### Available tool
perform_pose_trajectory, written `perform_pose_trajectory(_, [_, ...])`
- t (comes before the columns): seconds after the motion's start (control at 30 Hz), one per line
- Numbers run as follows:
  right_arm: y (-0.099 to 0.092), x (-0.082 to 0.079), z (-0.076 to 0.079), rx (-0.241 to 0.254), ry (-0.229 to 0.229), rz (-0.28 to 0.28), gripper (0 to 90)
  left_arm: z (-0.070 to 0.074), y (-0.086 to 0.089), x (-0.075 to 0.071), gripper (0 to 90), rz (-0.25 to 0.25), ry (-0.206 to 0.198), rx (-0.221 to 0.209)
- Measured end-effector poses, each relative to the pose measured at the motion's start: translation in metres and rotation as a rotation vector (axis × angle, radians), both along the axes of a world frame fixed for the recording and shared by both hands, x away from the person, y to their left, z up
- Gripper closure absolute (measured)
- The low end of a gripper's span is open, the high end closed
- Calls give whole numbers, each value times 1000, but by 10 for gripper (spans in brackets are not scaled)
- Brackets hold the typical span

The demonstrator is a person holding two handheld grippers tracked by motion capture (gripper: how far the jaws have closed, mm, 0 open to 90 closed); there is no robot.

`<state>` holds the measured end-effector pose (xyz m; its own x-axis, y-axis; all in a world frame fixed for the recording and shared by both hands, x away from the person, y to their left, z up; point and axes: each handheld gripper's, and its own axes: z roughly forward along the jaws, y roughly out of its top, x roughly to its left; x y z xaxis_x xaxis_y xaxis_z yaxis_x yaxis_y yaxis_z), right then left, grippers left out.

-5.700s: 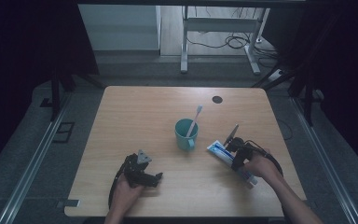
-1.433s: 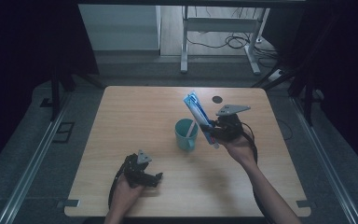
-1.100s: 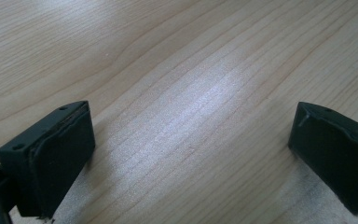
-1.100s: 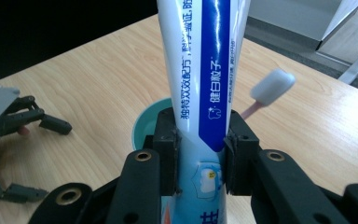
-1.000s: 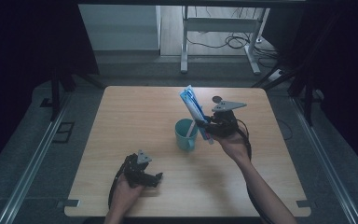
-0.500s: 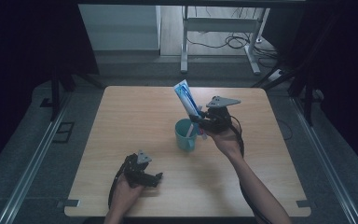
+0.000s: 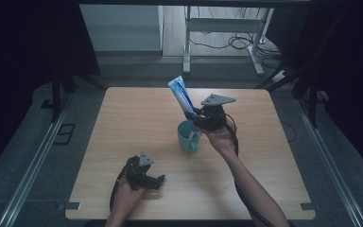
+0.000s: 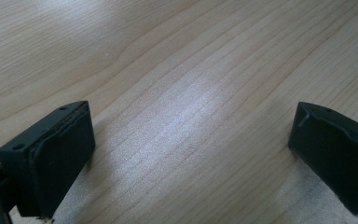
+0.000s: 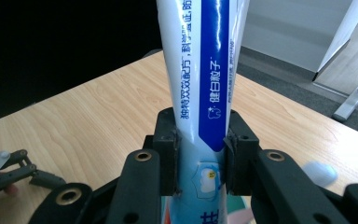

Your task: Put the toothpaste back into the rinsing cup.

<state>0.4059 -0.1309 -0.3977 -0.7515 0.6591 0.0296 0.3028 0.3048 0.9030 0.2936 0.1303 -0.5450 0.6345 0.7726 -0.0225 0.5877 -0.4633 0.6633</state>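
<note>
A blue-and-white toothpaste tube (image 7: 181, 96) stands tilted, its top leaning to the far left, above a teal cup (image 7: 188, 137) at mid-table. My right gripper (image 7: 199, 119) is shut on the tube's lower part, just over the cup's right rim. In the right gripper view the pads (image 9: 169, 140) press the tube (image 9: 205, 79) from both sides, and a pale toothbrush head (image 9: 320, 173) shows at the right. My left gripper (image 7: 155, 178) rests on the table near the front edge, open. Its jaws (image 8: 191, 154) stand wide apart over bare wood.
The wooden table (image 7: 123, 118) has free room to the left, right and front of the cup. Beyond its far edge stand a metal frame (image 7: 189, 42) and floor cables (image 7: 236, 42). A rail (image 7: 33, 161) runs along the floor at left.
My right gripper lifted the tube off the table at the right and carried it left over the cup, where it now stands steeper. The left gripper has not moved.
</note>
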Motion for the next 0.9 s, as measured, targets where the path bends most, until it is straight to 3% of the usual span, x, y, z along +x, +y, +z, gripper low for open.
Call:
perform_pose_trajectory(0.5, [15, 8, -22, 3, -13, -6, 704, 0, 0, 0, 4, 0, 3, 1])
perform_pose_trajectory(0.9, [19, 13, -46, -7, 9, -18, 702, 0, 0, 0, 4, 0, 1, 0])
